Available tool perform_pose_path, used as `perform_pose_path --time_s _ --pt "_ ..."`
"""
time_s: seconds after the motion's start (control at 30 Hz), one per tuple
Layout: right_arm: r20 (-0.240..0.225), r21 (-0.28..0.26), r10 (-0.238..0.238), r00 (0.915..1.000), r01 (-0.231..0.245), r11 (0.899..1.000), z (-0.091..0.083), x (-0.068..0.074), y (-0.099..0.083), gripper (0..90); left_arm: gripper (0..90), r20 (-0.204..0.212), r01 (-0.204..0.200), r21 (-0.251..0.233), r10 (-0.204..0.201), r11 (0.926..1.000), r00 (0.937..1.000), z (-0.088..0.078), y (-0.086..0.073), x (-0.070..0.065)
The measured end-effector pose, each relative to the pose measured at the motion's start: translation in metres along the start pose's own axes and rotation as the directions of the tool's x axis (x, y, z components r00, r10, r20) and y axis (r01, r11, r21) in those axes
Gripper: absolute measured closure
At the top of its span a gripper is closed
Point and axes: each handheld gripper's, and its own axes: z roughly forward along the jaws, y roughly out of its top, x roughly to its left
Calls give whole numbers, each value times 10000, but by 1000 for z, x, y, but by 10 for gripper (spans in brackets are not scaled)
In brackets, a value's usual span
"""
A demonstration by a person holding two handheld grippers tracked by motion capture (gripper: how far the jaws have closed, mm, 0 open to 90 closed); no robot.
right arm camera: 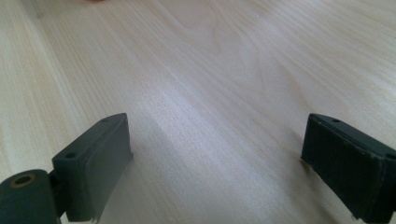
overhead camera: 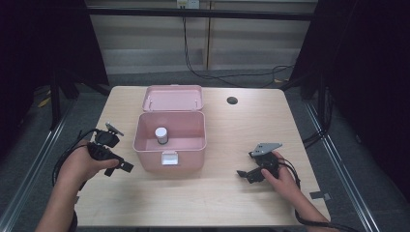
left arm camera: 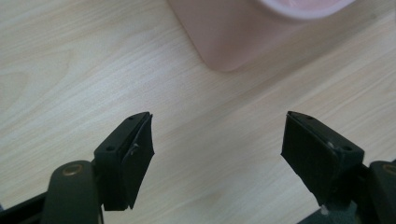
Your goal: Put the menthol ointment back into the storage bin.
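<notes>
Pink plastic storage box (overhead camera: 169, 145) stands open mid-table, its lid (overhead camera: 172, 98) swung back, with a small white-capped bottle (overhead camera: 161, 135) upright inside. The left gripper (overhead camera: 124, 166) sits just beside the box's left front corner, jaws spread and empty, pointing toward it. The right gripper (overhead camera: 243, 174), also spread wide and empty, rests on the table (overhead camera: 241, 125) well apart to the right, so the left hand is nearer.

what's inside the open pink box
One small bottle with a white cap stands upright on the floor of the pink box. The near front wall covers the strip of floor just behind it.
</notes>
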Motion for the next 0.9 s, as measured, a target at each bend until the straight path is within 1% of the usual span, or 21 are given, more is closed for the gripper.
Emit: perform_pose_path --time_s 0.03,0.07,0.13,0.17,0.2,0.23,0.33,0.37,0.4,0.47,0.53,0.57,0.63,0.67,0.7,0.73,0.77,0.8,0.87,0.9 --pt "-9 -3 -3 10000 3 10000 0 0 0 76 246 43 -56 8 56 10000 10000 3 -3 1" --pt "-10 -3 -2 10000 2 10000 0 0 0 76 246 50 -3 -10 3 10000 10000 6 -5 1" --pt "-8 -2 -1 10000 1 10000 0 0 0 76 245 58 -151 -76 151 9999 9999 12 -8 3" --pt "-9 -3 -2 10000 2 10000 0 0 0 76 245 24 -40 -195 40 9998 10000 16 -11 3" --pt "0 3 2 10000 -2 10000 0 0 0 76 245 -46 -76 -232 75 9997 10000 18 -12 3" --pt "-2 3 3 10000 -3 10000 0 0 0 76 246 71 -42 -348 44 9994 10000 22 -14 4" --pt "1 2 1 10000 -1 10000 0 0 0 76 252 72 -143 -408 146 9991 9999 32 -21 4" --pt "-8 -3 -1 10000 1 10000 0 0 0 76 253 127 -91 -430 97 9990 9999 36 -23 4" --pt "0 3 -3 10000 3 10000 0 0 0 76 253 90 -207 -474 212 9987 9997 39 -25 5" --pt "-9 -7 -12 10000 12 10000 0 0 0 76 251 176 -57 -733 70 9973 9998 48 -29 4" --pt "-3 2 1 10000 -1 10000 0 0 0 76 248 180 -279 -852 296 9960 9994 56 -33 5" --pt "-7 -3 -9 10000 9 10000 0 0 0 76 244 222 -252 -899 273 9956 9994 59 -35 5" --pt "-1 2 -2 10000 2 10000 0 0 0 76 242 281 -336 -1088 368 9935 9989 65 -38 5" --pt "-1 2 -1 10000 1 10000 0 0 0 76 238 266 -515 -1127 548 9923 9981 68 -41 7" --pt "-10 -3 -2 10000 2 10000 0 0 0 76 229 181 -586 -1294 614 9899 9979 71 -42 7" --pt "-3 2 2 10000 -2 10000 0 0 0 76 221 34 -834 -1551 850 9844 9964 74 -44 6" --pt "-2 1 2 10000 -2 10000 0 0 0 76 217 72 -939 -1677 965 9814 9953 76 -45 7" --pt "-3 -1 -2 10000 2 10000 0 0 0 76 217 62 -889 -1740 913 9807 9958 77 -47 7" --pt "-10 -3 -2 10000 2 10000 0 0 0 76 217 -19 -1084 -1942 1101 9750 9939 81 -50 7" --pt "-4 0 2 10000 -2 10000 0 0 0 76 214 -39 -1288 -2016 1307 9710 9914 83 -51 7"
